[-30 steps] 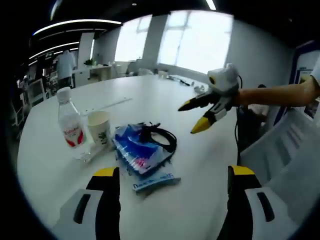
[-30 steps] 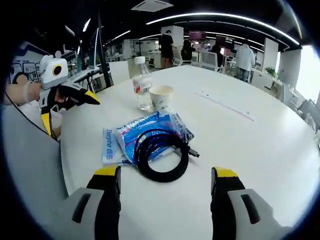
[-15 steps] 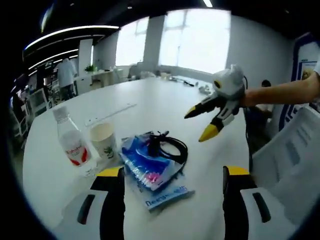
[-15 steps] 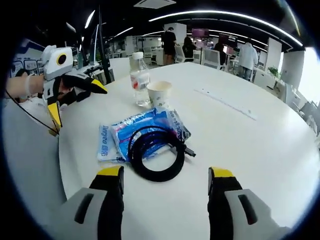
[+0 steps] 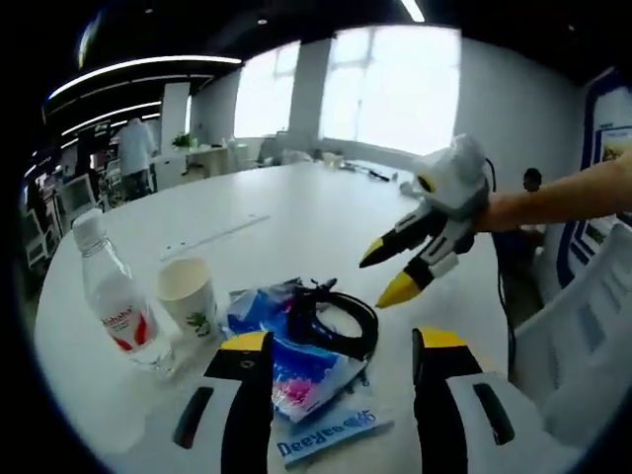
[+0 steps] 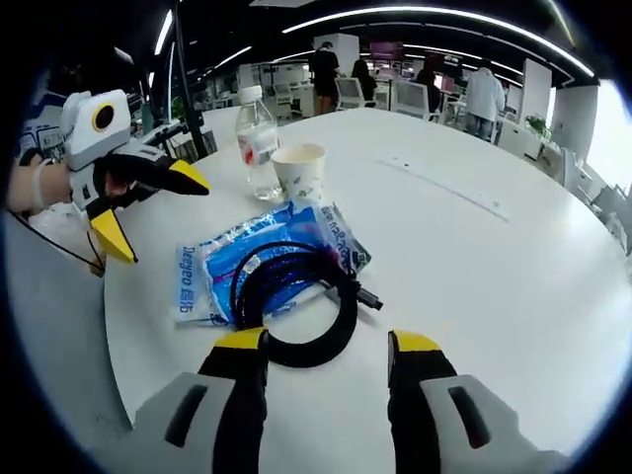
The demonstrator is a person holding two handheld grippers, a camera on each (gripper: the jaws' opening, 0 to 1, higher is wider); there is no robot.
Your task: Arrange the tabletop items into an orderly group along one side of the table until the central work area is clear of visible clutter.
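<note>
We judge this as the approach step, nothing grasped yet. Left to right on the white desk (image 6: pixel 513 257): water bottle (image 5: pixel 111 301), paper cup (image 5: pixel 189 294), blue wipes pack (image 5: pixel 296 360) with the black cable coil (image 5: pixel 341 318) lying on it, all near the desk edge. Left tool (image 5: pixel 339 351) open and empty above the pack; right tool (image 6: pixel 326 348) open, empty, jaws straddling the coil. Next we'd close on the coil.
</note>
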